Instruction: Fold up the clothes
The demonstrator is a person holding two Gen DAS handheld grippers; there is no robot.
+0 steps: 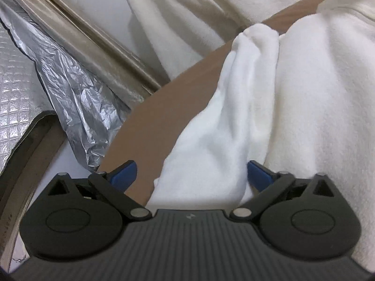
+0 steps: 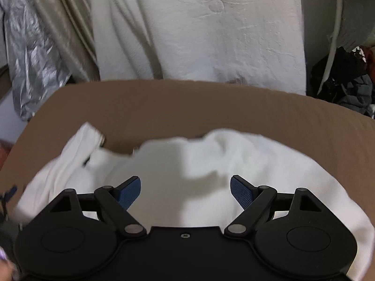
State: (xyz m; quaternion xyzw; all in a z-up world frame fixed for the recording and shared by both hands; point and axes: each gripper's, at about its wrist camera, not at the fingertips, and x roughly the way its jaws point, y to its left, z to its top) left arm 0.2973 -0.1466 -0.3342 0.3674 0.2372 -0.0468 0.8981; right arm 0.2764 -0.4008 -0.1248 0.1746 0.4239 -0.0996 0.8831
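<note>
While both tongs stand open, white garment lies bunched on brown tabletop.
Left tongs (image 1: 191, 174): a long fold of the white garment (image 1: 234, 117) runs between the spread blue pads toward upper right of frame, right pad touching cloth. Right tongs (image 2: 185, 188): gaping over the garment's wide middle at lower centre, gripping nothing. Tabletop (image 2: 187, 107) bare beyond. Left is better placed on the fold.

The left wrist view sits low and close over the flat brown worktop (image 1: 150, 126), facing along a bunched fold of white fleece garment (image 1: 225, 121) toward crinkled silver foil (image 1: 77, 107) at far left. The right wrist view looks down from slightly higher, squarely across the same worktop (image 2: 187, 107), garment (image 2: 187, 164) and foil (image 2: 30, 53).
</note>
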